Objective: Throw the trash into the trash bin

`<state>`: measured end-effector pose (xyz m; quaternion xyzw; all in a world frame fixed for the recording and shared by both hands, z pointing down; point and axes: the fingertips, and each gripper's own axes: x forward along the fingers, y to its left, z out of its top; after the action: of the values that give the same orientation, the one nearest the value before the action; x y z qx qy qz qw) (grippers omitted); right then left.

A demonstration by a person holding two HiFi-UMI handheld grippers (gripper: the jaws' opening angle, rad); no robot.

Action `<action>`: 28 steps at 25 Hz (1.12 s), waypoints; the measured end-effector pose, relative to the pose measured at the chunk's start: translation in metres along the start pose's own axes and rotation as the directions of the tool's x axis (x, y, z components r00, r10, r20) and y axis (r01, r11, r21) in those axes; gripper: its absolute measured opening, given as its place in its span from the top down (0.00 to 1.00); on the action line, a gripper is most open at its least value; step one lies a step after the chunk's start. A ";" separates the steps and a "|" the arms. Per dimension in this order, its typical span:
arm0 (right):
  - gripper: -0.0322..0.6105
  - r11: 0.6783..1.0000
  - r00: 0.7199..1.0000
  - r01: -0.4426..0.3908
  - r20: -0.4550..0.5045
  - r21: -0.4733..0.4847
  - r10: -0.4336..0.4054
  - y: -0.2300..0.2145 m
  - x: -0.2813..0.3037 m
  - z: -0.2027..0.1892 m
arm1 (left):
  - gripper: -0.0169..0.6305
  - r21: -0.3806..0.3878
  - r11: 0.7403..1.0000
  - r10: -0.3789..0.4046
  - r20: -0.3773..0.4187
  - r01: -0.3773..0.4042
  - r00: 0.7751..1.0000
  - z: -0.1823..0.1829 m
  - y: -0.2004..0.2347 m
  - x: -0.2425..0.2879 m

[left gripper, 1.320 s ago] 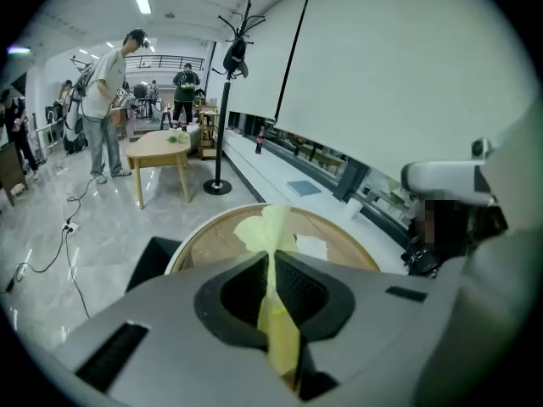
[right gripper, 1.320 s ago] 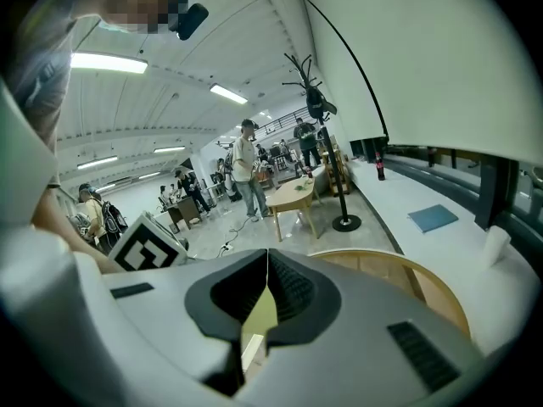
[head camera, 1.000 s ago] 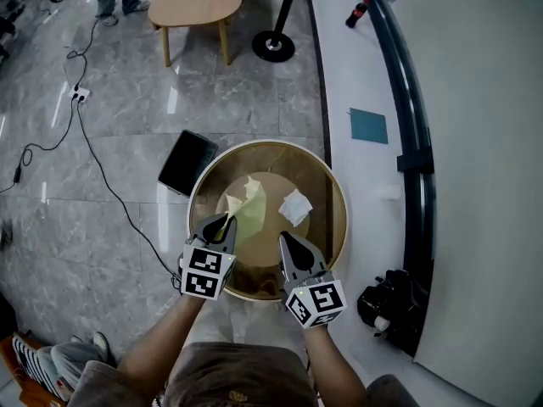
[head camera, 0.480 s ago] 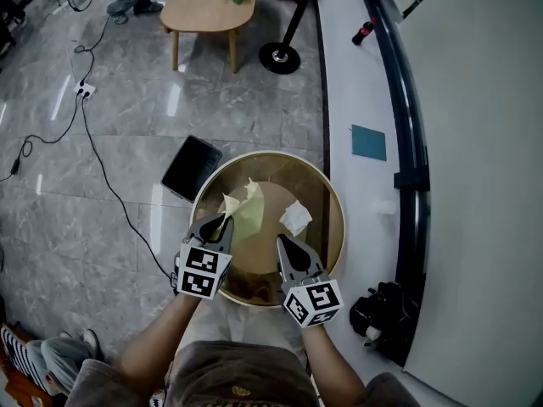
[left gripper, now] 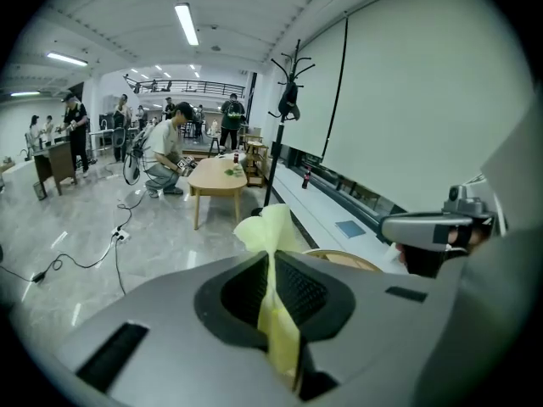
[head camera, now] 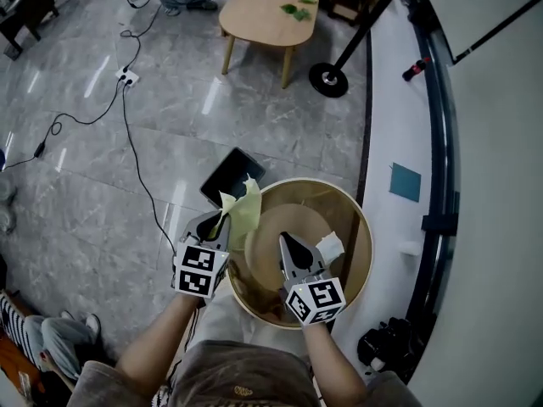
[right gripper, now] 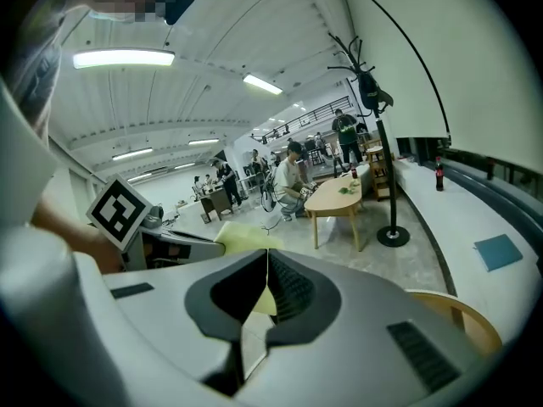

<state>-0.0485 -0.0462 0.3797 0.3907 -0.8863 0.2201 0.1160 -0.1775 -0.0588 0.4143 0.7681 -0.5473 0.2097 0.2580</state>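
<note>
text: none legible anywhere | brands, numbers: none | only marks: black-and-white square code patterns, no letters, on the cubes of the left gripper (head camera: 221, 218) and right gripper (head camera: 284, 238)

Quick count: two grippers (left gripper (head camera: 219, 220), right gripper (head camera: 284, 240)), one trash bin (head camera: 363, 257), two bits of trash: one yellow paper (head camera: 242, 210), one white tissue (head camera: 329, 246). Plus one dark tablet (head camera: 231, 176), one blue square (head camera: 405, 182).

A glossy grey marble floor (head camera: 76, 193) is spreading left and far, a black cable (head camera: 127, 130) trailing across; a wooden table (head camera: 270, 5) is standing far, strip lights (left gripper: 187, 24) glowing overhead.
</note>
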 end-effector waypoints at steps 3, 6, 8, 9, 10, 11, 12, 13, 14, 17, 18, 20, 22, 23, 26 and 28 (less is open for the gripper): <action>0.92 1.000 1.000 -0.027 0.001 -0.003 0.027 0.013 0.026 0.010 | 0.92 -0.016 0.999 0.038 0.011 -0.038 0.999 0.006 0.034 -0.007; 0.92 0.999 0.999 -0.044 -0.001 -0.010 0.044 0.019 0.046 0.017 | 0.92 -0.033 0.998 0.058 0.009 -0.057 0.998 0.010 0.058 -0.007; 0.92 0.999 0.999 -0.047 -0.004 -0.009 0.047 0.019 0.056 0.019 | 0.92 -0.045 0.997 0.065 0.009 -0.064 0.998 0.011 0.068 -0.003; 0.92 0.999 0.999 -0.047 -0.006 -0.008 0.047 0.018 0.060 0.019 | 0.92 -0.052 0.996 0.067 0.008 -0.067 0.998 0.011 0.072 0.000; 0.92 0.999 0.999 -0.047 -0.008 -0.005 0.047 0.017 0.065 0.019 | 0.92 -0.058 0.996 0.069 0.007 -0.069 0.998 0.010 0.076 0.003; 0.92 0.999 0.999 -0.047 -0.011 -0.001 0.047 0.016 0.069 0.017 | 0.92 -0.064 0.995 0.071 0.004 -0.071 0.997 0.009 0.081 0.007; 0.92 0.999 0.999 -0.048 -0.014 0.003 0.048 0.015 0.074 0.015 | 0.92 -0.070 0.995 0.073 0.002 -0.073 0.997 0.007 0.085 0.011; 0.92 0.999 0.999 -0.048 -0.017 0.008 0.049 0.013 0.078 0.012 | 0.92 -0.075 0.994 0.075 -0.001 -0.074 0.997 0.004 0.088 0.016; 0.92 0.999 0.999 -0.049 -0.020 0.011 0.049 0.010 0.083 0.010 | 0.92 -0.079 0.994 0.075 -0.004 -0.075 0.997 0.001 0.091 0.021; 0.92 0.999 0.999 -0.042 -0.024 0.011 0.042 -0.003 0.098 0.000 | 0.92 -0.087 0.994 0.070 -0.015 -0.071 0.997 -0.012 0.099 0.046; 0.92 0.999 0.999 -0.036 -0.022 0.014 0.036 -0.007 0.103 -0.004 | 0.92 -0.090 0.994 0.068 -0.019 -0.070 0.997 -0.018 0.102 0.055; 0.92 0.999 1.000 -0.019 -0.009 0.030 0.019 -0.016 0.113 -0.011 | 0.92 -0.092 0.993 0.067 -0.029 -0.070 0.997 -0.031 0.108 0.074; 0.92 0.999 1.000 -0.007 0.006 0.043 0.006 -0.025 0.122 -0.018 | 0.92 -0.088 0.994 0.069 -0.039 -0.072 0.997 -0.046 0.114 0.097; 0.92 0.999 1.000 -0.004 0.012 0.045 0.003 -0.029 0.127 -0.022 | 0.92 -0.087 0.994 0.068 -0.045 -0.072 0.997 -0.054 0.117 0.110; 0.92 1.000 1.000 0.000 0.020 0.030 -0.001 -0.038 0.140 -0.038 | 0.92 -0.086 0.994 0.065 -0.056 -0.070 0.996 -0.079 0.125 0.147; 0.92 1.000 1.000 0.002 0.015 0.009 -0.002 -0.042 0.147 -0.053 | 0.92 -0.082 0.994 0.063 -0.056 -0.068 0.996 -0.095 0.130 0.168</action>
<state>-0.1136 -0.1395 0.4943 0.3936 -0.8858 0.2210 0.1076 -0.2520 -0.1575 0.6117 0.7323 -0.5735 0.2155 0.2974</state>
